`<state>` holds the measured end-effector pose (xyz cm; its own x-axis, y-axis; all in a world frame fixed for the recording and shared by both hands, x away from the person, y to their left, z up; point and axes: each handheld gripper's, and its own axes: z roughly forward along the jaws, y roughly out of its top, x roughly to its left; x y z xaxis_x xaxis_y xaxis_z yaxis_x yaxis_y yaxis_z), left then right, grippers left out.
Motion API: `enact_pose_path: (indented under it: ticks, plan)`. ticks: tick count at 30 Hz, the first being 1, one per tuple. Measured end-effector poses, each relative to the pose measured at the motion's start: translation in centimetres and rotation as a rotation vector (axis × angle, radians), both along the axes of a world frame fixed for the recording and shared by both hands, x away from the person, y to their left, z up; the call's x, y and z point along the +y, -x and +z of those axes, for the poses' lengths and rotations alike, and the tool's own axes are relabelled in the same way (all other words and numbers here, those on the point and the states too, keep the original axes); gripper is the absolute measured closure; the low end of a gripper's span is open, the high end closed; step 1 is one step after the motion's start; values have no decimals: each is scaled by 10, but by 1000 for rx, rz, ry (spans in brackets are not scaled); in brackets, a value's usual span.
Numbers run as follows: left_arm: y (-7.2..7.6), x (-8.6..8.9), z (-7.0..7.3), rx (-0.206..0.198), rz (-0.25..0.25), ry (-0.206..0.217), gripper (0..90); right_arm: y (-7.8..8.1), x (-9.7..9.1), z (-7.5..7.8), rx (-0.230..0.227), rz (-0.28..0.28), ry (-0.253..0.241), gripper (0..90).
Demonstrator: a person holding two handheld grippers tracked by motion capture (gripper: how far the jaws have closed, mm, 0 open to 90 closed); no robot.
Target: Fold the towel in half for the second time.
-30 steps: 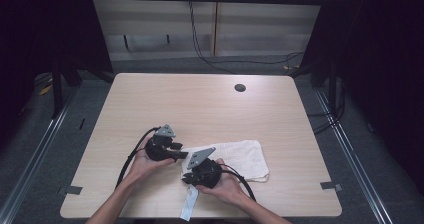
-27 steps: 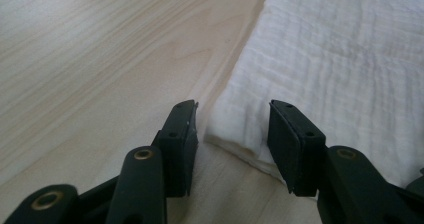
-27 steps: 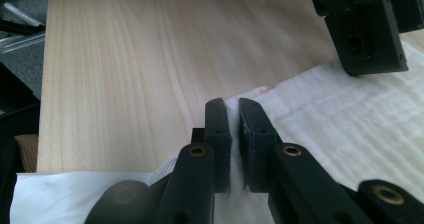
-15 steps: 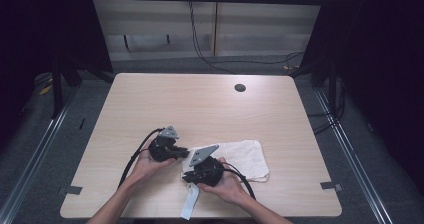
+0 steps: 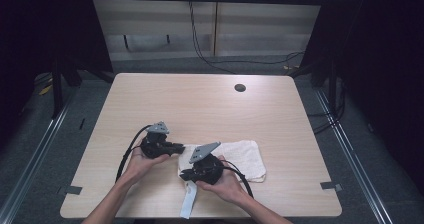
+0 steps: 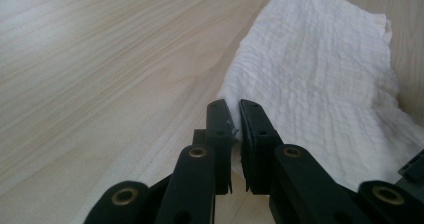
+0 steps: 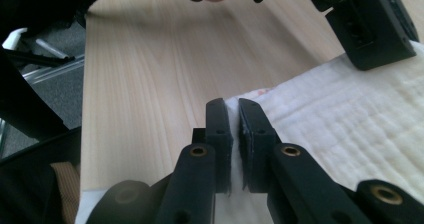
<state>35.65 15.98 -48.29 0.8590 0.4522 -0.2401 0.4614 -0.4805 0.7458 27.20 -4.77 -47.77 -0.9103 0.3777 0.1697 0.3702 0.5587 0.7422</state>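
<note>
White towel lies flat on the light wood table, near the front edge, right of centre in high view. A narrow white strip hangs off the towel's near-left corner toward the table edge.

L gripper: jaws have just been closing, now pinched tight on the towel's left edge, a thin fold of cloth caught btwn the black pads. In high view the L gripper sits at the towel's left end, pointing right, held low over the tabletop by the left hand, cable looping back along the forearm.

R gripper: jaws together too, clamped on the towel's edge at a corner; cloth visible right at the pad tips, w/ bare wood beyond. In high view the R gripper is at the towel's near-left corner, pointing left, held by the right hand, its grey three-cornered plate on top.

Both grippers are close together, just apart, at the same end of the towel. R gripper view also catches the L gripper's black body resting over the cloth top right. Small dark round hole in the table far side, well apart from the towel.
</note>
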Motion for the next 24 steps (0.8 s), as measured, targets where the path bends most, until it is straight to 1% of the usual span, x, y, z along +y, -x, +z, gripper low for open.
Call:
enact_pose_path:
  ticks: [1,2,3,4,7,9,12,16,18,20,21,23,24]
  plan:
    - [0,1,1,-1,2,-2,839,0,0,2,-1,-1,-5,846]
    - [0,2,1,2,10,10,839,0,0,4,-3,-1,-11,847]
    - [0,3,2,3,14,13,839,0,0,7,-4,-4,-21,847]
    - [0,6,5,-1,20,21,839,-1,0,11,-16,-7,-32,848]
    - [-1,9,8,-8,22,27,839,-2,-1,15,-19,-6,-45,850]
    - [-1,11,10,-12,36,24,839,-3,-1,17,-19,-12,-58,853]
    - [-3,14,11,-9,48,33,839,-7,2,19,-17,-15,-68,855]
    - [-2,21,15,-12,66,49,839,-9,10,23,-21,-8,-81,855]
    - [-1,26,17,-14,74,47,839,-10,12,23,-25,-5,-84,856]
    - [-1,33,20,-15,83,56,839,-10,19,26,-27,0,-91,855]
    - [-1,33,20,-15,83,56,839,-10,21,27,-30,1,-94,855]
    - [-2,41,23,-21,98,73,838,-11,27,30,-29,2,-107,856]
    - [-3,45,25,-21,109,82,838,-11,27,30,-29,2,-107,856]
